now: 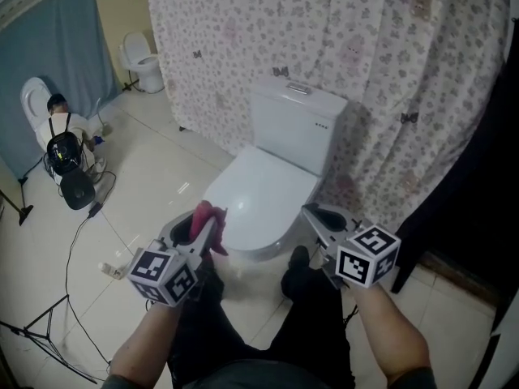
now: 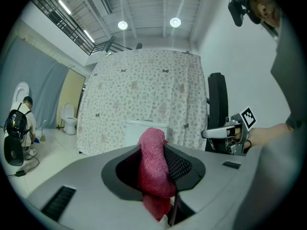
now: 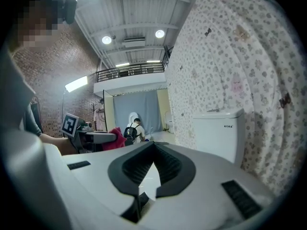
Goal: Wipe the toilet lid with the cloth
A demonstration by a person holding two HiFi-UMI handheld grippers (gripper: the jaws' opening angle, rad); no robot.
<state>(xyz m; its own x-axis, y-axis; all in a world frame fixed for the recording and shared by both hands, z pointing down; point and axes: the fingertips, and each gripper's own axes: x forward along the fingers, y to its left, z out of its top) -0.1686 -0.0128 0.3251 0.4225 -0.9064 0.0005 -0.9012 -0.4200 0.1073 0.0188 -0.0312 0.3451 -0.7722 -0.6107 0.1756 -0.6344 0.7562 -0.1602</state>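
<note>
A white toilet stands ahead with its lid [image 1: 259,194] down and its tank [image 1: 297,125] against a floral curtain. My left gripper [image 1: 203,227] hovers by the lid's front left edge, shut on a pink-red cloth [image 1: 208,215]. In the left gripper view the cloth [image 2: 153,169] is pinched between the black pads and hangs below them. My right gripper [image 1: 323,217] hangs just off the lid's front right edge. Its pads [image 3: 168,164] meet at the tips with nothing between them. It touches neither the lid nor the cloth.
The floral curtain [image 1: 381,47] runs behind the toilet. At the back left a person [image 1: 63,140] crouches by another toilet [image 1: 34,100], and a third toilet [image 1: 143,58] stands farther off. Cables and tripod legs [image 1: 49,331] lie on the tiled floor at left. A dark panel [image 1: 478,177] stands at right.
</note>
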